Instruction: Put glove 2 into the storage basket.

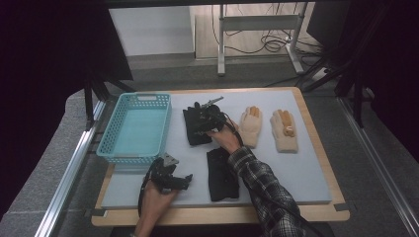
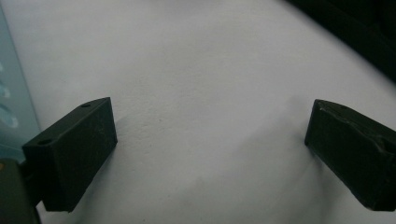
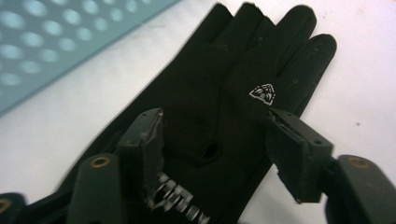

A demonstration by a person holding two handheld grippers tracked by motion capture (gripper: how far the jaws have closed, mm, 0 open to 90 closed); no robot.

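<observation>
Black glove (image 1: 196, 127) lies flat on the grey mat (image 1: 306, 163) at the centre of the high view, just right of the turquoise basket (image 1: 136, 127), with the right tool (image 1: 210, 121) over it. The right gripper view adds what the high view cannot: that tool's jaws stand apart on either side of the glove's palm (image 3: 219, 116), a small white emblem (image 3: 263, 93) sits near the fingers, and white lettering marks the cuff. A second black glove (image 1: 221, 175) lies lower centre, beside the plaid sleeve (image 1: 259, 182). Two cream gloves (image 1: 251, 126) (image 1: 284, 131) lie at the right. The left tool (image 1: 168, 178) rests at the lower left of the bench (image 1: 222, 216); its own view shows jaws wide apart over bare mat (image 2: 210, 93), the basket's wall (image 2: 11, 107) at the left edge.
</observation>
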